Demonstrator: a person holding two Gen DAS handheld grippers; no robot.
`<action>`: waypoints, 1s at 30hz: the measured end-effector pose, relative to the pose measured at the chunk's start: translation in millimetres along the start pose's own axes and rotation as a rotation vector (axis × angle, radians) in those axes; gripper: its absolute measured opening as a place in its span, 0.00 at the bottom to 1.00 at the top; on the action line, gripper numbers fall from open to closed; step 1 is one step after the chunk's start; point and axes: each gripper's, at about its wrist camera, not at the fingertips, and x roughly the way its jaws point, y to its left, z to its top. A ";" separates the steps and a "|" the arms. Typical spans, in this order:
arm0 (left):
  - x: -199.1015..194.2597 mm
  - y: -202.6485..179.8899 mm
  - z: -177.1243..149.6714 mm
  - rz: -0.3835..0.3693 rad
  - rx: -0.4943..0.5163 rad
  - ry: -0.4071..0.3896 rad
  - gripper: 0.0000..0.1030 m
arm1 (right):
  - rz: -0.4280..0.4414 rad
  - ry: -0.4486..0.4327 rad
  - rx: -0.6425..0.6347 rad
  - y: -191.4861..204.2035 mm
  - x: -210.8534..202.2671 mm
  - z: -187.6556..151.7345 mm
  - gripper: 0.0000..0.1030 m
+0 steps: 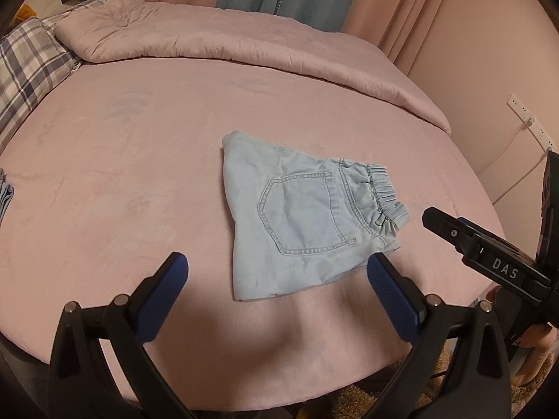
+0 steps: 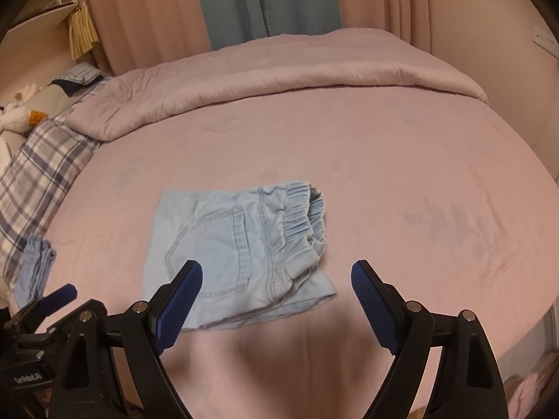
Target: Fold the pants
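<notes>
- My left tongs tilt down over the bed's near edge, jaws wide, nothing held.
- My right tongs tilt likewise, jaws spread and empty.
- Folded pants lie flat just beyond both sets of tips, nearer the bed's near edge than its far one, waistband to the right.
- Bare pink sheet all round them.
- Quilt bunched along far edge; curtains behind.

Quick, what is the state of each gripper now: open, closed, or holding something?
Left gripper: open, fingers wide apart, holding nothing.
Right gripper: open, holding nothing; the folded pants lie free on the bed.
</notes>
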 end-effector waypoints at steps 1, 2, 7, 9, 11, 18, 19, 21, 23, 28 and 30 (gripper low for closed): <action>-0.4 -0.6 -0.7 0.004 0.001 0.000 0.99 | 0.000 0.000 0.000 0.4 -0.2 -0.7 0.84; -0.8 -0.7 -1.1 0.009 0.001 0.002 0.99 | 0.000 0.000 0.001 0.1 -0.1 -1.2 0.84; -2.7 -3.4 -4.4 0.024 -0.004 0.001 0.99 | 0.004 0.006 0.002 1.3 0.5 -3.4 0.84; -3.5 -4.6 -5.7 0.028 -0.005 0.000 0.99 | 0.001 0.006 0.003 2.7 0.7 -4.0 0.84; -4.0 -4.9 -6.3 0.029 -0.007 0.000 0.99 | 0.000 0.006 0.006 4.4 0.3 -5.0 0.84; -6.2 -7.0 -9.0 0.032 -0.015 0.003 0.99 | -0.002 0.008 0.010 5.8 -0.4 -7.1 0.84; -6.2 -6.9 -8.8 0.033 -0.015 0.002 0.99 | -0.001 0.007 0.010 6.0 -0.9 -7.3 0.84; -6.0 -7.4 -9.0 0.032 -0.017 0.002 0.99 | -0.002 0.007 0.009 5.7 -0.7 -7.3 0.84; -5.7 -7.3 -9.1 0.033 -0.016 0.001 0.99 | -0.001 0.006 0.009 5.5 -0.7 -7.2 0.84; -5.9 -11.4 -11.8 0.034 -0.017 0.000 0.99 | -0.002 0.009 0.009 5.4 -0.6 -7.9 0.84; -6.2 -12.8 -12.9 0.036 -0.018 0.000 0.99 | -0.002 0.011 0.011 5.5 -0.7 -8.6 0.84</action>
